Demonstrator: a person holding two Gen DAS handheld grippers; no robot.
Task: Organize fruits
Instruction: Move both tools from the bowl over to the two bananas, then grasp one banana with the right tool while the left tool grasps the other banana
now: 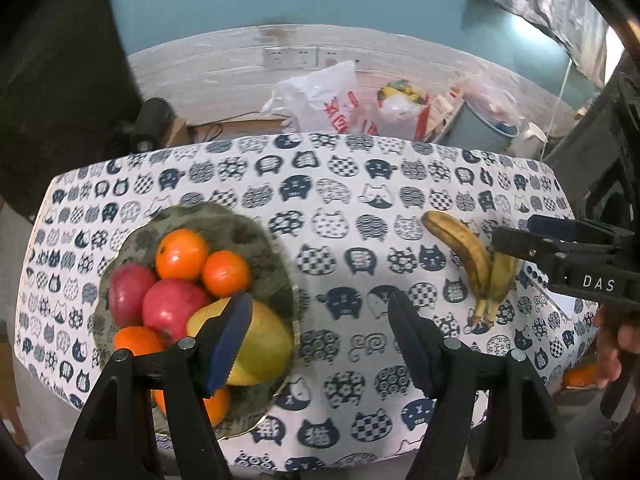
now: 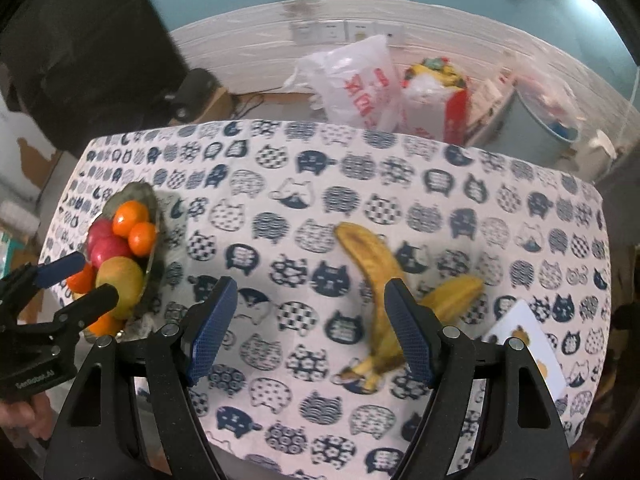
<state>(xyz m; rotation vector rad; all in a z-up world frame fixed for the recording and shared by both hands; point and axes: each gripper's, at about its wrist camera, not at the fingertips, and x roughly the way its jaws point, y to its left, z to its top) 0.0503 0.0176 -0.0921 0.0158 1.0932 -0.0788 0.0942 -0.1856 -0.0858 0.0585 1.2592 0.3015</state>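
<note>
A green leaf-shaped bowl (image 1: 240, 224) at the table's left holds oranges (image 1: 182, 254), two red apples (image 1: 172, 304) and a yellow-green mango (image 1: 268, 344). Two spotted bananas (image 1: 476, 264), joined at the stem, lie on the cat-print cloth to the right. My left gripper (image 1: 320, 304) hangs open over the cloth beside the bowl, its left finger overlapping the mango in view, with nothing between its fingers. In the right wrist view my right gripper (image 2: 309, 286) stands open above the cloth, with the bananas (image 2: 372, 264) just behind its right finger. The bowl (image 2: 136, 194) sits at far left there.
A white card (image 2: 524, 336) lies on the cloth near the right edge. Behind the table stand plastic bags (image 1: 324, 100) and a grey bucket (image 1: 484, 124). An orange object (image 1: 580, 376) shows past the table's right edge. A dark cabinet fills the left.
</note>
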